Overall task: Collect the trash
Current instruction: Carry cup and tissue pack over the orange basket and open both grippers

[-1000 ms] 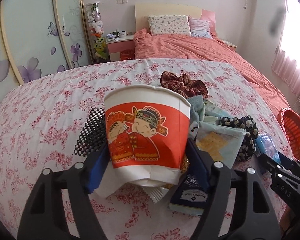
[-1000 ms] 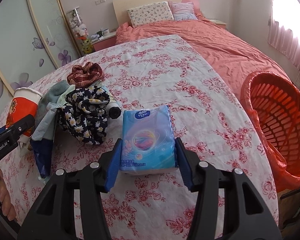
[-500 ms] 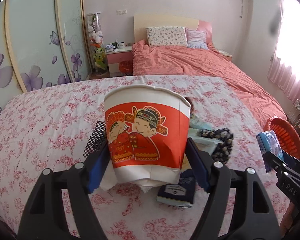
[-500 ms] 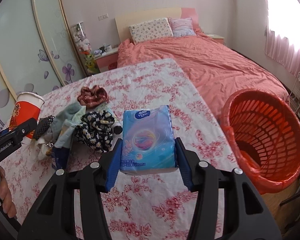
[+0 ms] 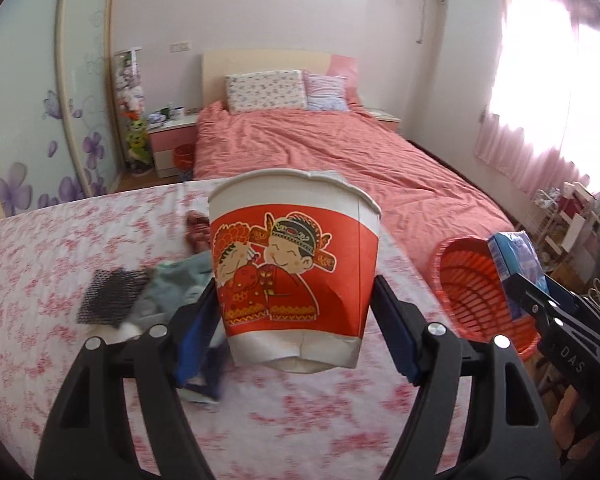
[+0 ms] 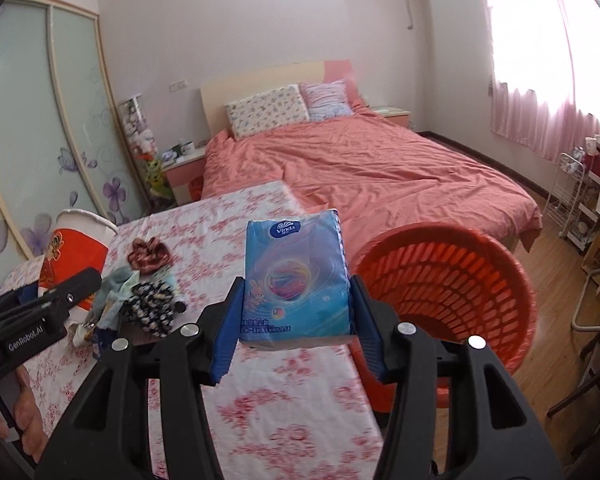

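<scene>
My left gripper [image 5: 296,332] is shut on a red and white paper cup [image 5: 296,268] with a cartoon couple, held upright above the floral table [image 5: 40,264]. My right gripper [image 6: 296,332] is shut on a blue Vinda tissue pack [image 6: 296,276], held above the table's right edge, next to the orange mesh basket [image 6: 444,280]. In the left wrist view the basket [image 5: 472,280] stands off the table's right side, with the right gripper and pack [image 5: 512,264] over it. The cup also shows in the right wrist view [image 6: 76,252].
A pile stays on the table: black mesh piece [image 5: 112,300], teal cloth [image 6: 118,286], dark floral cloth [image 6: 152,308], red plaid scrunchie [image 6: 148,254]. A pink bed [image 6: 360,168] lies behind. A white wire rack [image 6: 572,200] and boxes stand on the floor at right.
Both grippers have risen and swung right with their loads. The basket has come closer in both views, and the pile on the table has dropped back to the left.
</scene>
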{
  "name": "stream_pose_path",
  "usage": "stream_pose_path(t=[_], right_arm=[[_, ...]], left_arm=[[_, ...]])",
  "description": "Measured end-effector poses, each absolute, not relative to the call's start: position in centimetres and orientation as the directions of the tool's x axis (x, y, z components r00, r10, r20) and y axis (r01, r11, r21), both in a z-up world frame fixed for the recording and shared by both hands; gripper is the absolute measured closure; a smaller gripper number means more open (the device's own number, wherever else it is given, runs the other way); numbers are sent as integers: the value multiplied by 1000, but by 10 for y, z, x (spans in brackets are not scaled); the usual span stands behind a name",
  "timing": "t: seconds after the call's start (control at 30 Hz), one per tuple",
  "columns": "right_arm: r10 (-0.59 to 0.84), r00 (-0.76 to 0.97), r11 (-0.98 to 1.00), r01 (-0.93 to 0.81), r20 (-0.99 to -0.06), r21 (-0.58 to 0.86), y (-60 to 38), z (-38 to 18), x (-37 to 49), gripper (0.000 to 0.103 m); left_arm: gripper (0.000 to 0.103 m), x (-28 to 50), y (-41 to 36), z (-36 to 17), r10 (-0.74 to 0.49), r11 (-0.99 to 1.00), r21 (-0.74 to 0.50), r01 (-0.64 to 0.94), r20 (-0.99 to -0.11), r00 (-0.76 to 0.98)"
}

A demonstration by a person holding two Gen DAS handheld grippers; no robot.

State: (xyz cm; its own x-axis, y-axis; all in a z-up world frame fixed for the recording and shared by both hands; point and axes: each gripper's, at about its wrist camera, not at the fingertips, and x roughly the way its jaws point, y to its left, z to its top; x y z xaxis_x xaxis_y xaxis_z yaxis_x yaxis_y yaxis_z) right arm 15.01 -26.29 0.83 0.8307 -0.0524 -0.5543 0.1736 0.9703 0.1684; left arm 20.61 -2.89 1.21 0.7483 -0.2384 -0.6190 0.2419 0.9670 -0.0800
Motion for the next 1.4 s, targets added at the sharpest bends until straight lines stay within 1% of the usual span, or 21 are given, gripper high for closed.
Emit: stream_pose_path(t=[0.2,0.43,0.67,0.8,0.87,0.93,0.97,1.23,1.4], right_arm=[[-125,837,947,261,-533,187,-308,11,141,51],[-180,834,913,339,-521,227,-355,3,139,51],[-186,824,886,376,-535,271,-387,-16,149,51],[-165,827,870,378,-538,315,-402,-23,155,49],[-155,829,866,376,-538,330,-407,-26,157,46],[-153,826,867,376,-543,328,-410,-29,158,37],[-159,822,867,381,-547,321,-409,-31,158,36],[-179,798,874,398,-576,280,-404,-32,155,35],[-182,794,882,393,-581,261,-396,-26,154,35]], left_arm=[[31,209,-94,12,-354,925,-116,363,-616,704],[31,223,-170,-5,-455,862,-135,488,-631,629],[31,241,-227,-30,-503,813,-141,564,-659,560],[29,257,-253,-48,-486,809,-123,574,-689,538],[19,266,-256,-57,-471,817,-124,564,-707,527],[18,272,-249,-65,-455,828,-125,546,-720,524],[18,274,-246,-68,-449,832,-125,540,-724,524],[17,277,-200,-73,-387,875,-101,473,-733,560],[13,264,-165,-66,-315,907,-33,421,-716,623]])
